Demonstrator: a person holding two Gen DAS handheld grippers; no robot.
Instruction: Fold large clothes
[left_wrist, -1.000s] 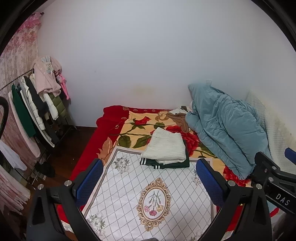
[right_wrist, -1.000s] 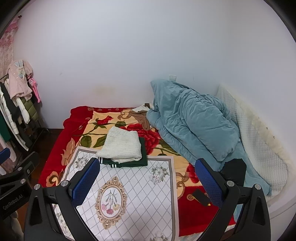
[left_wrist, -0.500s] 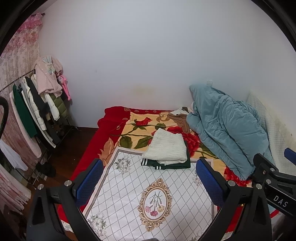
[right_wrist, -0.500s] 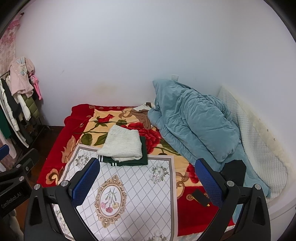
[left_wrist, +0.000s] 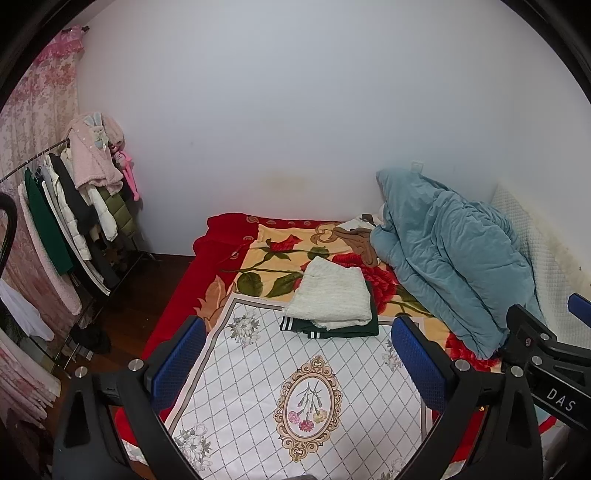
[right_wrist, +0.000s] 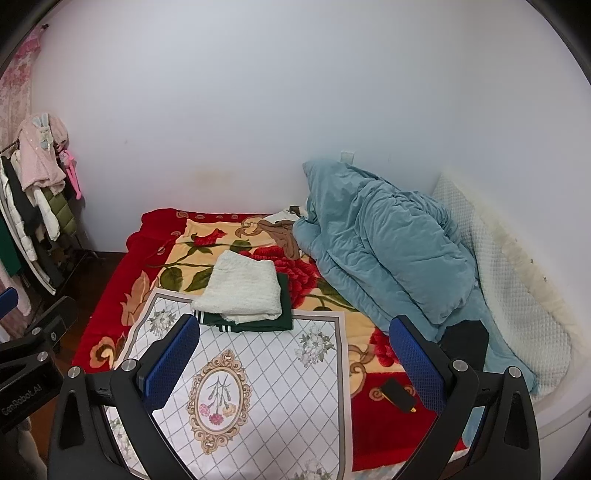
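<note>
Both views have risen and pulled back a little from the bed (left_wrist: 229, 266) compared with a moment before, so the folded pile sits slightly lower in the pictures. On the left, a clothes rack (left_wrist: 74, 221) holds many hanging garments. The left hand-held gripper (left_wrist: 299, 354) is spread wide and holds nothing. In the middle of the bed, a white folded garment (left_wrist: 332, 295) lies on top of a dark green folded garment (left_wrist: 332, 328), so I judge these two are finished. The right hand-held gripper (right_wrist: 295, 354) is also spread and empty. At the right, a blue quilt (right_wrist: 380, 243) lies crumpled, and a brown cloth (right_wrist: 280, 232) beside it looks unfolded; perhaps that one remains.
</note>
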